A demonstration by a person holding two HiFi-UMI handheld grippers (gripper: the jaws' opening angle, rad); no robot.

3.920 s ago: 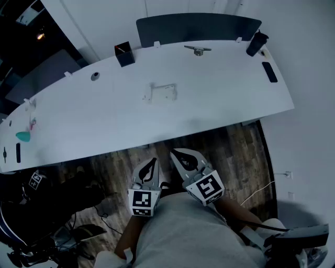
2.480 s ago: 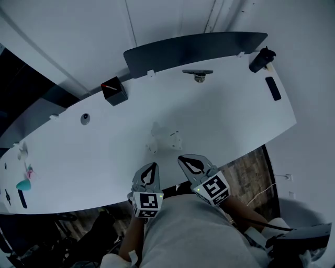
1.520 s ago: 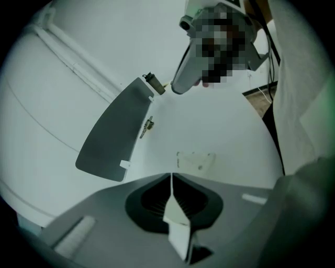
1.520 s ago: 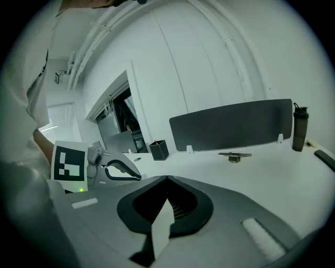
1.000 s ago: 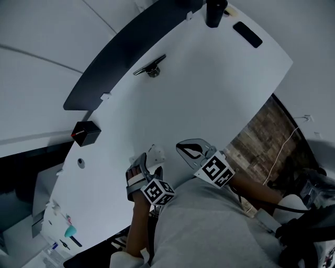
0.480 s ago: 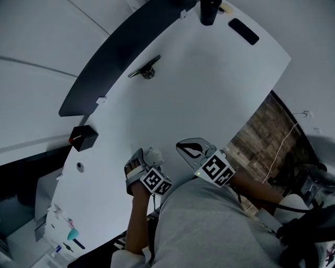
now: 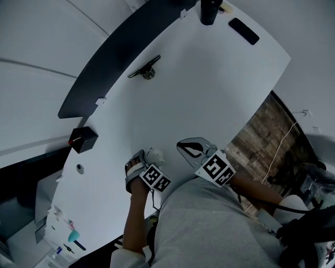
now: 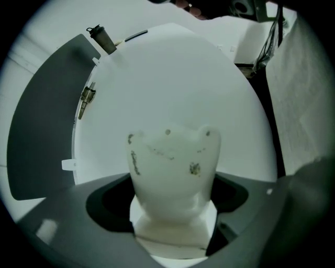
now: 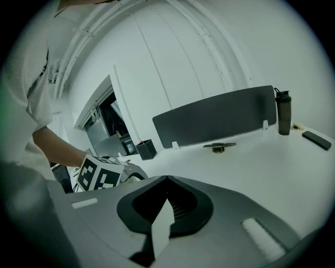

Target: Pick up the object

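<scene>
The object (image 7: 154,155) is a small white moulded piece on a squarish base, lying near the front edge of the white table (image 7: 209,94). My left gripper (image 7: 143,160) points steeply down over it. In the left gripper view the object (image 8: 172,167) fills the space between the jaws of the left gripper (image 8: 170,194), with dark gaps showing on both sides. Those jaws have just been closing with the object between them. My right gripper (image 7: 192,149) hovers shut and empty just right of it, over the table's front edge; its fingers meet in the right gripper view (image 9: 166,180).
A black cube-shaped holder (image 7: 82,138) sits at the left. A dark divider panel (image 7: 115,68) runs along the table's far edge, with a metal clamp (image 7: 145,69) in front of it. A black bottle (image 7: 209,10) and a flat black slab (image 7: 243,31) lie far right. Wood floor (image 7: 261,141) borders the table.
The person stepped up to the table. Over the last second the left gripper sank and tipped down around the white object. The right gripper stayed put.
</scene>
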